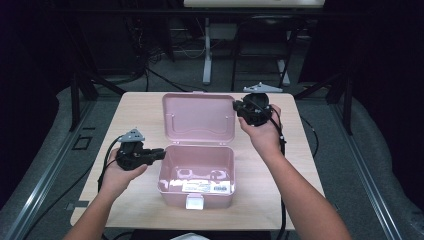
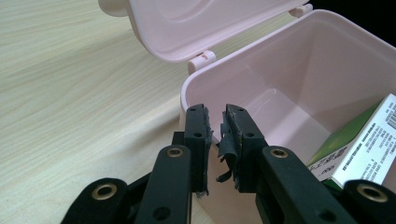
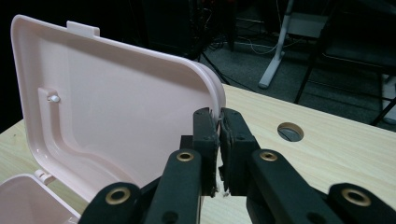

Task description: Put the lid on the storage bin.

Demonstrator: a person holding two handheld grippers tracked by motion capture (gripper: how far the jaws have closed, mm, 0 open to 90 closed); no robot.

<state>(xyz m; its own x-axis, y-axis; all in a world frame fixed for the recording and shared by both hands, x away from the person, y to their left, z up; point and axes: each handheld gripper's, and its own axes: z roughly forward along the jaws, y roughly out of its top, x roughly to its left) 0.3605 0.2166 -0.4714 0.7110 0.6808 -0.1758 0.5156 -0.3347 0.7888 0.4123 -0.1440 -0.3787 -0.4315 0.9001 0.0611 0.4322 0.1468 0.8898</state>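
Observation:
A pink plastic box (image 1: 231,170) stands open in the middle of the table, its lid (image 1: 200,117) swung up and back. Inside it lies a green and white carton (image 2: 369,144), seen from above as a white labelled carton (image 1: 200,186). My left gripper (image 1: 159,153) is at the box's left wall; up close, my left gripper (image 2: 217,116) has one jaw outside and one inside the box (image 2: 289,70), shut on that wall. At the lid's right edge my right gripper (image 1: 237,107) is held up. Up close, my right gripper (image 3: 218,119) is shut on the rim of the lid (image 3: 116,102).
The wooden table (image 1: 140,110) has a round cable hole (image 3: 290,132) near its far right. Beyond its far edge stand a white desk leg (image 1: 207,55) and dark frame legs, with cables on the floor. The box's front latch (image 1: 194,202) sits near the table's front edge.

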